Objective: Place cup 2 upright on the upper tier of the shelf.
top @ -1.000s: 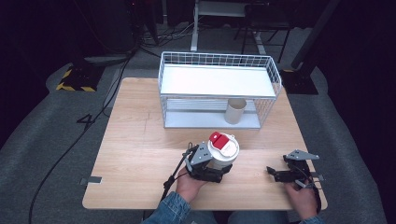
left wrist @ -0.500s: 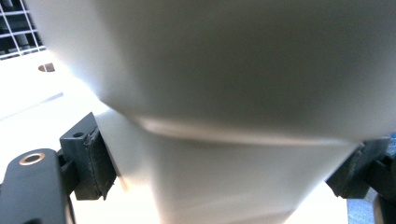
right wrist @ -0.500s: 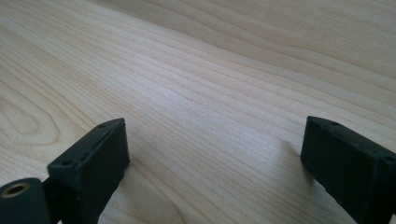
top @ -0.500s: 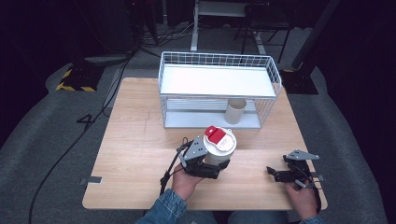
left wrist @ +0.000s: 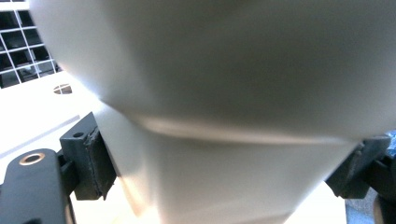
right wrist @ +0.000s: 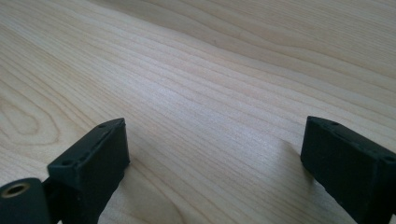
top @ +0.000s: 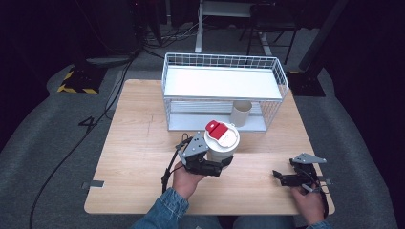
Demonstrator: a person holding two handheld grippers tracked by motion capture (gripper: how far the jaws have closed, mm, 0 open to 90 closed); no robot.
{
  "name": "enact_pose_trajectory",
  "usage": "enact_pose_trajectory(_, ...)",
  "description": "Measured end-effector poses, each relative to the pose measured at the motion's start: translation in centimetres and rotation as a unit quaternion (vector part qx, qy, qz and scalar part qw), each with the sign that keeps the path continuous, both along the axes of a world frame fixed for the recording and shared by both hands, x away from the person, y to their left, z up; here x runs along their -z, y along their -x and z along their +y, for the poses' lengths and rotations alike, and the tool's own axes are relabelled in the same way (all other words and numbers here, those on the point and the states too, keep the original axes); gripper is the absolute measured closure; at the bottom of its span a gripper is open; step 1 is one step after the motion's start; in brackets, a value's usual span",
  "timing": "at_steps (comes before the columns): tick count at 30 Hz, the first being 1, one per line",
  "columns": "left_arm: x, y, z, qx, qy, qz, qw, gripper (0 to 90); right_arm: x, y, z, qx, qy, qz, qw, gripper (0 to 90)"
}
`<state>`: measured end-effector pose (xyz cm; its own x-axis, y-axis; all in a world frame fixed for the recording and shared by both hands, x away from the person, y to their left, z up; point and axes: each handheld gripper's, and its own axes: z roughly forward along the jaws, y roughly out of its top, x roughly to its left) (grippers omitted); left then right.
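Blurred cup (left wrist: 224, 116) close-up, top and base cut off

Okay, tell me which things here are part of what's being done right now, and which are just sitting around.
In use:
- left gripper, shut on the lidded cup
- lidded cup, white with a red tab on its lid
- wire rack, likely where the cup is headed

Lying about:
- right gripper, open, low over the table
- plain cup on the rack's lower shelf

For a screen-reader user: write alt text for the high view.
A person's left gripper is shut on a white cup with a red-tabbed lid, in front of a white wire shelf rack on a wooden table. A second, lidless cup stands on the rack's lower level, and the right gripper sits open near the table's right front corner.
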<state>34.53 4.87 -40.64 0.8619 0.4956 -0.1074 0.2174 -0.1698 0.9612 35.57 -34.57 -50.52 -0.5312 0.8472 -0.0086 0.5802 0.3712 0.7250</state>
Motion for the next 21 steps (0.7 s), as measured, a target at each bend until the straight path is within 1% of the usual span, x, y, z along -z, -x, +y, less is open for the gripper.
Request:
enact_pose_trajectory(1, -0.2, 0.0, 0.1, 0.000, -0.002, -0.003, 1.0000, 14.5, 0.0, 0.0, 0.0, 0.001, 0.000, 0.000, 1.0000, 8.2)
enact_pose_trajectory(7, -1.2, -0.4, 0.2, 0.003, -0.002, -0.007, 1.0000, 14.5, 0.0, 0.0, 0.0, 0.000, 0.000, 0.000, 1.0000, 8.2)
enact_pose_trajectory(8, -1.6, -0.6, 0.2, 0.004, -0.007, -0.009, 0.9999, 14.5, 0.0, 0.0, 0.0, 0.001, 0.000, 0.000, 1.0000, 8.2)
enact_pose_trajectory(14, -2.8, -1.4, 0.5, 0.007, -0.004, -0.016, 0.9998, 14.6, 0.0, 0.0, 0.0, 0.000, 0.001, -0.001, 1.0000, 8.1)
enact_pose_trajectory(17, -3.6, -1.8, 0.7, 0.007, 0.002, -0.019, 0.9998, 14.6, 0.0, 0.0, 0.0, 0.001, 0.001, 0.000, 1.0000, 8.1)
enact_pose_trajectory(21, -4.1, -2.0, 0.9, 0.003, 0.002, -0.021, 0.9998, 14.5, 0.0, 0.0, 0.0, 0.001, 0.000, 0.000, 1.0000, 8.1)
